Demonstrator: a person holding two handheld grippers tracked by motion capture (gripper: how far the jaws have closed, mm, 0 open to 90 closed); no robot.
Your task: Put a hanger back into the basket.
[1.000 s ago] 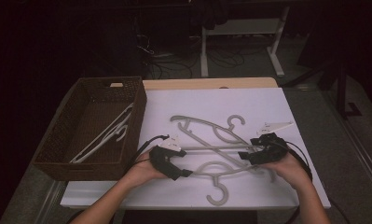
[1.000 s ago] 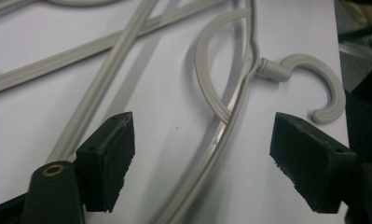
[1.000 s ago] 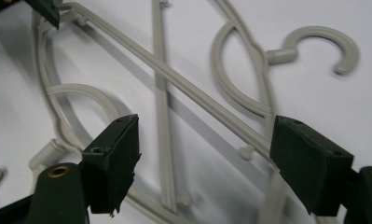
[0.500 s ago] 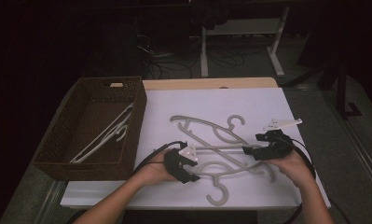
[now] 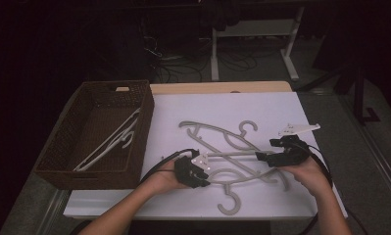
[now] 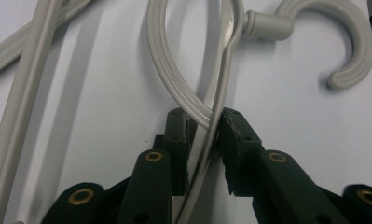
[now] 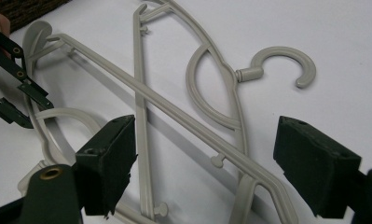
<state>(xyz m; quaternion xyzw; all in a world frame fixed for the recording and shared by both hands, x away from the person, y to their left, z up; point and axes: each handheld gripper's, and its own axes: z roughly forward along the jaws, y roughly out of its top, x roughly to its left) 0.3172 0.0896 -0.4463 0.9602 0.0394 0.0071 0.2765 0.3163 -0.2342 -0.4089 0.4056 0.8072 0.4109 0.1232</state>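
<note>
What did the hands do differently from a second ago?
The left tool slid right along the near hanger and now pinches its rim. The right tool drew back a bit, jaws wide open. The far hanger, basket and table look unchanged.

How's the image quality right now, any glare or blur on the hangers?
High view: dim, dark surroundings, only the white table lit. Left gripper view: sharp, a small glint on the near hanger, soft shadows. Right gripper view: hangers crisp, jaws at the edges slightly soft, no glare.
</note>
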